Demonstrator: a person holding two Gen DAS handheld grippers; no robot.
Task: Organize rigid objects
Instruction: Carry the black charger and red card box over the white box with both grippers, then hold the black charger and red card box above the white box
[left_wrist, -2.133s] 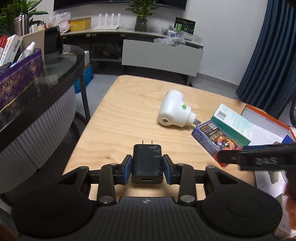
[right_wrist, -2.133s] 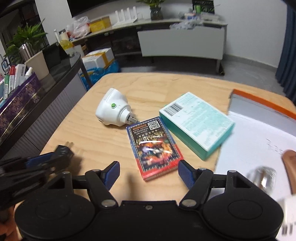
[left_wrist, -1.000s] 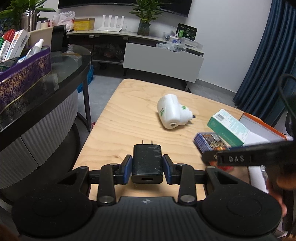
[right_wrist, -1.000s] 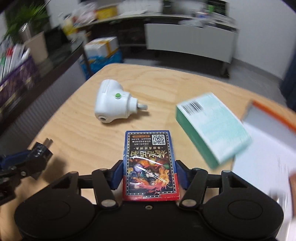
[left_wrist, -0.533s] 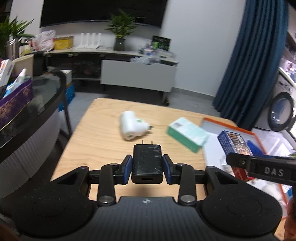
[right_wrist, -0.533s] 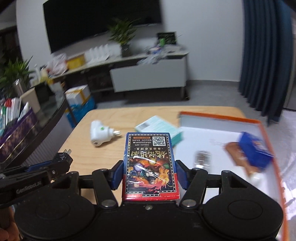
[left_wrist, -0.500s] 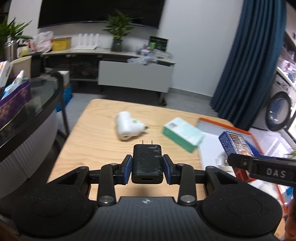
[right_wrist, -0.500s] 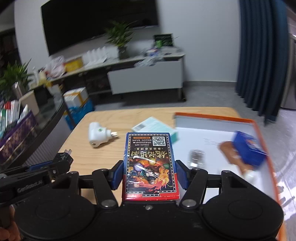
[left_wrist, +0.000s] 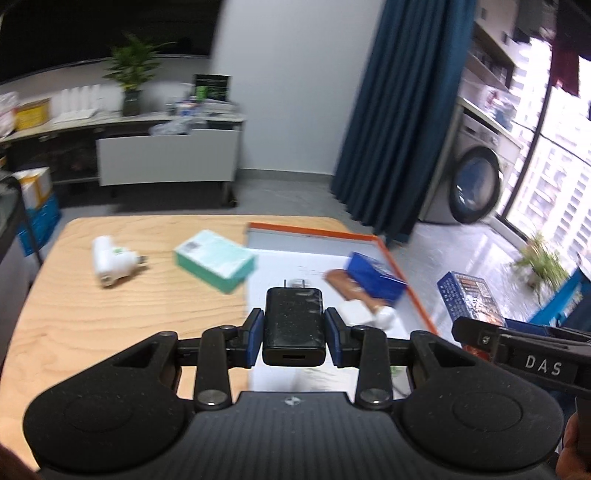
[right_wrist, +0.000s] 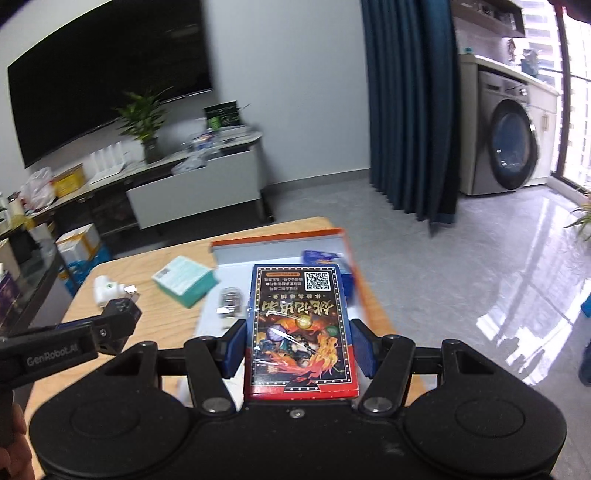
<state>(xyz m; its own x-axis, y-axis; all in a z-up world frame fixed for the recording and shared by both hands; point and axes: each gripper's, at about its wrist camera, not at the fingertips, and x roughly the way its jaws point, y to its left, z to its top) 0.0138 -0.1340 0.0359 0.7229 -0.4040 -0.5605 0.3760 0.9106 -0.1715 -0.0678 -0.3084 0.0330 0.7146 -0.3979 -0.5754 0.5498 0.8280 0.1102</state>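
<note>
My left gripper (left_wrist: 294, 326) is shut on a black plug charger (left_wrist: 294, 317), held above the near edge of an orange-rimmed white tray (left_wrist: 332, 236). My right gripper (right_wrist: 299, 345) is shut on a colourful card box (right_wrist: 301, 325), lifted above the tray (right_wrist: 280, 236); the same box (left_wrist: 471, 291) shows at the right of the left wrist view. A teal box (left_wrist: 214, 260) and a white plug adapter (left_wrist: 110, 260) lie on the wooden table (left_wrist: 92, 314). Inside the tray are a blue box (left_wrist: 373, 275), a brown object (left_wrist: 343, 282) and white pieces.
The teal box (right_wrist: 183, 280) sits at the tray's left edge, the white adapter (right_wrist: 107, 290) further left. A dark curtain (right_wrist: 406, 110) and a washing machine (right_wrist: 513, 140) stand to the right. A media shelf with a plant (left_wrist: 129, 81) lines the far wall.
Both grippers have swung right and risen, from over the wooden table to over the tray. The right gripper closed on the card box and lifted it; the charger stays in the left.
</note>
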